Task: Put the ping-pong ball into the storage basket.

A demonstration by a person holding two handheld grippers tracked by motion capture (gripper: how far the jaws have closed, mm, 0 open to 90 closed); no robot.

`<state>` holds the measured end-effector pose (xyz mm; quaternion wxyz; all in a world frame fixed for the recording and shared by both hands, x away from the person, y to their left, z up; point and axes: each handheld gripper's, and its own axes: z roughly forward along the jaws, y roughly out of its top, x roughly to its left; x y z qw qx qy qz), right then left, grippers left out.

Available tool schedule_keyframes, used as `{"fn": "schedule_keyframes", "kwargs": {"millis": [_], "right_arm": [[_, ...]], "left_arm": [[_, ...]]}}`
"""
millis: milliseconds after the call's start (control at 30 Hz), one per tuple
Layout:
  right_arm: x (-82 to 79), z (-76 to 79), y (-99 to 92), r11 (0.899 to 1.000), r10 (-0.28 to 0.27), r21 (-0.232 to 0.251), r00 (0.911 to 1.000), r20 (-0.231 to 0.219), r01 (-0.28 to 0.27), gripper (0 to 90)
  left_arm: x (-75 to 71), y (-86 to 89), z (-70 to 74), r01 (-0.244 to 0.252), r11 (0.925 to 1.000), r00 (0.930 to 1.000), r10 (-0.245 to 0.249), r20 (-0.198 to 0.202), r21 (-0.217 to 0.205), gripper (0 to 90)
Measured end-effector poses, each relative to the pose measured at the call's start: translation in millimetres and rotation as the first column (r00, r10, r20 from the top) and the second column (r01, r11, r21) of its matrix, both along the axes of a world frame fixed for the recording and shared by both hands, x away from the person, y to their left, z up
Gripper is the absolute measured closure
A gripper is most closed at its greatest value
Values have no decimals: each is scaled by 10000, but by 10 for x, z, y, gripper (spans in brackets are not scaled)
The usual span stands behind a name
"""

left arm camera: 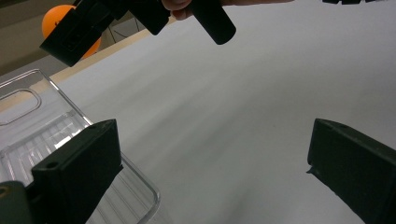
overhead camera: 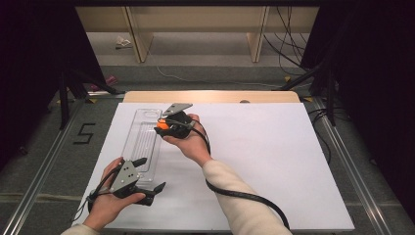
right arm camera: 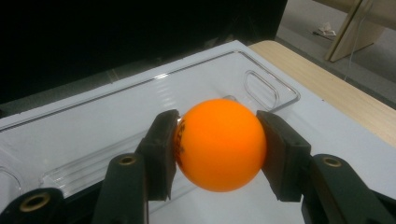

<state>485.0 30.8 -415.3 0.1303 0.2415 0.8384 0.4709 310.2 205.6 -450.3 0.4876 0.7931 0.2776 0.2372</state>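
Observation:
An orange ball sits squeezed between the two black jaws of my right gripper, held above a clear plastic tray. From above, the same ball shows at the tip of the right gripper, over the tray's right edge. My left gripper rests near the table's front left, by the tray's near end, with its jaws spread wide and nothing between them. In the left gripper view the jaws frame bare white table, with the left gripper open, the tray at left and the ball far off.
A white sheet covers the table, with a wooden strip along its far edge. The right gripper's black cable trails across the sheet toward the front. Dark stands and cables flank the table on the floor.

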Motion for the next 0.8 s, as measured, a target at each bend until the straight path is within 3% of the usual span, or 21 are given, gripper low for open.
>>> {"fn": "schedule_keyframes", "kwargs": {"millis": [800], "right_arm": [[17,3,94,10000,55,-29,10000,-9,-55,514]], "left_arm": [[-3,-5,0,21,10000,10000,-21,3,4,23]]}}
